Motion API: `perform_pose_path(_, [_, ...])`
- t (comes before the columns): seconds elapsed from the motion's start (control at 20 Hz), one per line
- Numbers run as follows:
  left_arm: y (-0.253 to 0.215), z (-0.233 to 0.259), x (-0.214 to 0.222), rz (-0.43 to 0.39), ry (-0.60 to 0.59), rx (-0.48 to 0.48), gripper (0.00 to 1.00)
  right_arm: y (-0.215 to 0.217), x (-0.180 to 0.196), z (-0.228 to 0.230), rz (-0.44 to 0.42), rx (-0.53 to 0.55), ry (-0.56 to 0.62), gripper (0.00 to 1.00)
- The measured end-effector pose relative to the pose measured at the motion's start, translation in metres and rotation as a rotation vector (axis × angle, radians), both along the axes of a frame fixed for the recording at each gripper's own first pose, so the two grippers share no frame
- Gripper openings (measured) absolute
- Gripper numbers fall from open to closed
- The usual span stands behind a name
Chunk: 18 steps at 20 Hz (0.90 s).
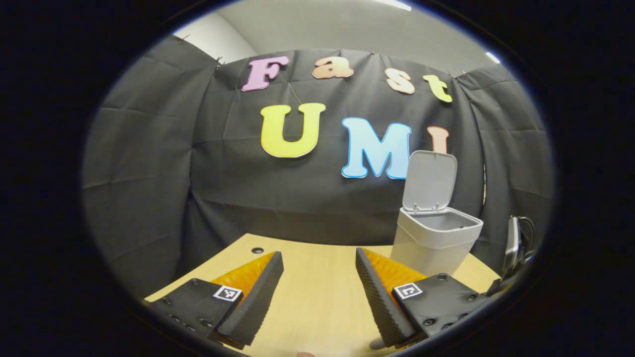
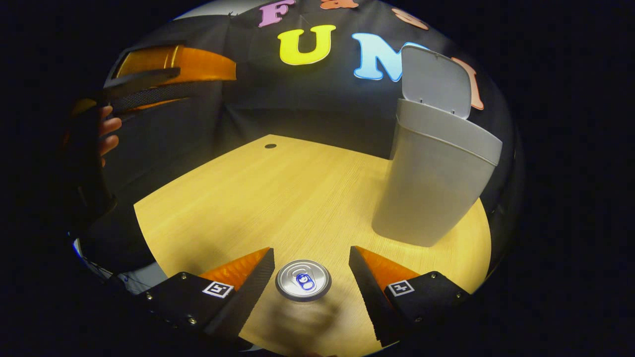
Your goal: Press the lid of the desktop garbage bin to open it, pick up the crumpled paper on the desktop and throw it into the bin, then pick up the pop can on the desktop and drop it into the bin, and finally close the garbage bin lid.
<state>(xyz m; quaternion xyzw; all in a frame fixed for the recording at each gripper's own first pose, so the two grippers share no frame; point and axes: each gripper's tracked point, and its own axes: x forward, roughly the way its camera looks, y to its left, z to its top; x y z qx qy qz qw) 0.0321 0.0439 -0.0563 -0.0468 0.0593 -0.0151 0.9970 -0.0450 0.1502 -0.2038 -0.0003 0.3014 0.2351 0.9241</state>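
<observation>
Looking from left to right in the right gripper view, the left gripper [image 2: 149, 82] is raised high at the far left with a hand [image 2: 106, 134] behind it, and in the left gripper view its fingers are spread with nothing between them. The silver aluminium pop can [image 2: 303, 280] stands upright on the light wooden desktop [image 2: 278, 193], between the released fingers of the right gripper [image 2: 310, 270], not yet touched. The grey plastic garbage bin [image 2: 431, 183] stands to the right with its lid [image 2: 436, 82] up. I think the right gripper should go lower, center on the can body, and close gently so the can does not tip.
</observation>
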Motion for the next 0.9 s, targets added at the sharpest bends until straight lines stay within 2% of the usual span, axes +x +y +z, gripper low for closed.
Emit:
perform_pose_path(0.35, [0.003, 0.002, -0.001, 0.012, 0.000, 0.007, 0.95, 0.008, -0.013, -0.035, 0.031, -0.041, 0.127, 0.97])
perform_pose_path(0.65, [0.003, 0.003, -0.001, 0.015, -0.004, 0.020, 0.96, 0.009, -0.017, -0.048, 0.045, -0.047, 0.171, 0.96])
perform_pose_path(0.75, [0.002, 0.004, 0.001, 0.013, -0.002, 0.020, 0.96, 0.007, -0.015, -0.048, 0.039, -0.055, 0.164, 0.93])
perform_pose_path(0.8, [0.002, 0.004, 0.001, 0.013, -0.002, 0.021, 0.95, 0.005, -0.016, -0.047, 0.036, -0.059, 0.163, 0.85])
perform_pose_path(0.9, [0.001, 0.004, 0.000, 0.011, -0.001, 0.021, 0.96, 0.003, -0.014, -0.047, 0.028, -0.068, 0.155, 0.84])
